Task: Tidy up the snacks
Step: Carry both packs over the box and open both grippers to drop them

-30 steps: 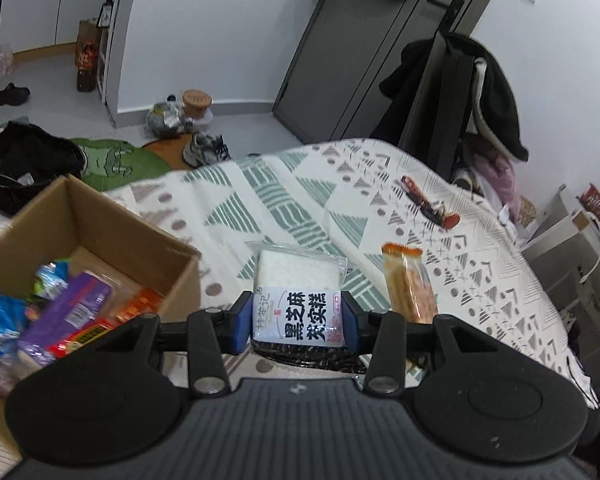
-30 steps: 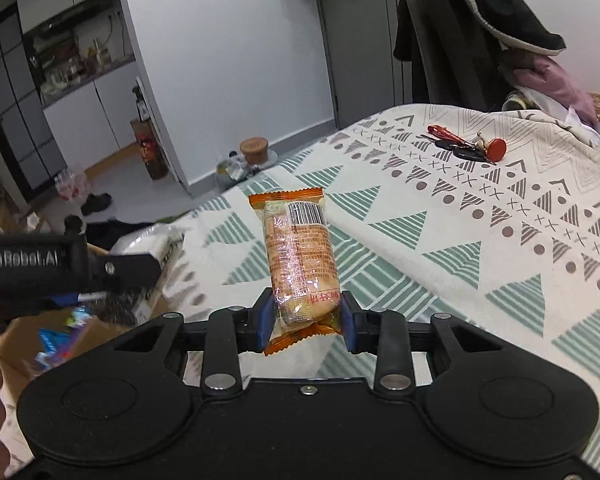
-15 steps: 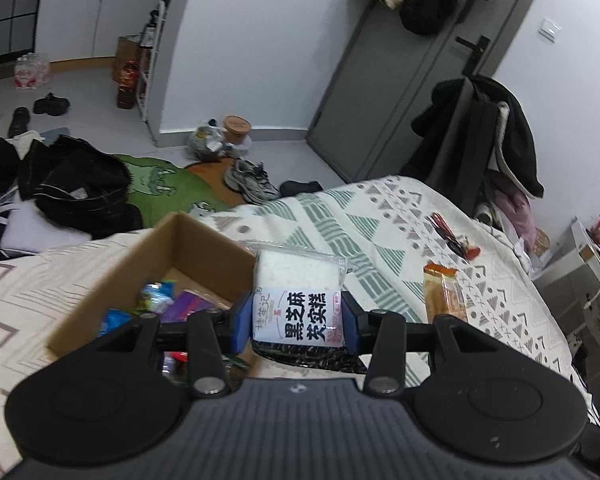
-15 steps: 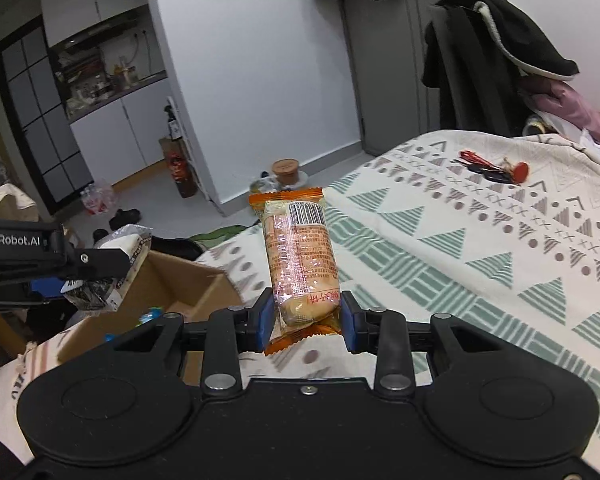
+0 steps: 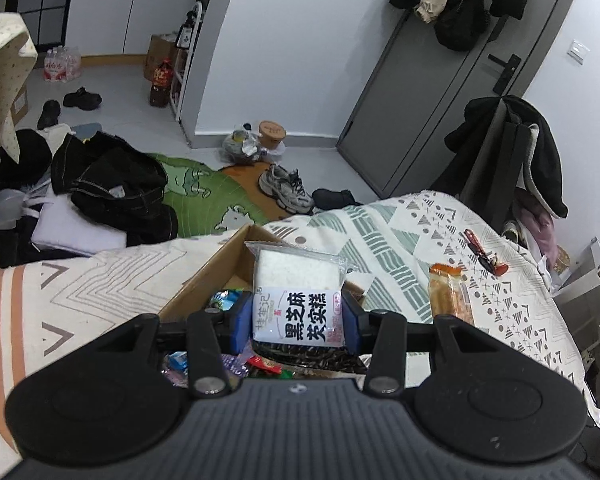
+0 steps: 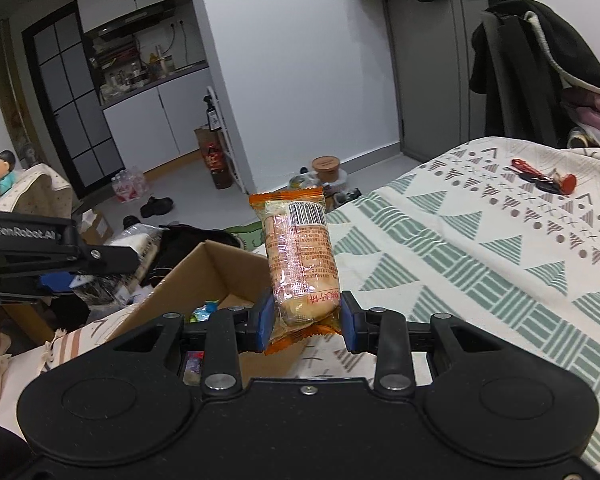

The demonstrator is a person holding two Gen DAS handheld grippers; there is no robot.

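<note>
**Two packets above one box: drops could miss the rim**

Left wrist view shows the left tool (image 5: 298,322) pinching a sesame cake packet (image 5: 298,292) by its lower part, held above the open box (image 5: 216,268), which already holds several bright snacks (image 5: 224,298). Right tool (image 6: 306,320) is pinched on the bottom end of a long orange packet (image 6: 300,252), which stands upright over the box's right wall.

Risks, as I judge them:
- The orange packet is gripped only at its tail; it is top-heavy and could swing or slip free on a quick move
- Let go where it hangs now, it may strike the wall's edge and fall outside onto the bed (image 6: 480,264)
- Both tools heading for the same opening could knock together; the left one sits just to the left in the right wrist view
- The box rests on soft bedding, so a push on a wall may tip it

Room: the far and right bed is open except for keys (image 6: 544,178); the bed's far edge drops to a cluttered floor, so nothing should be tossed that way
</note>
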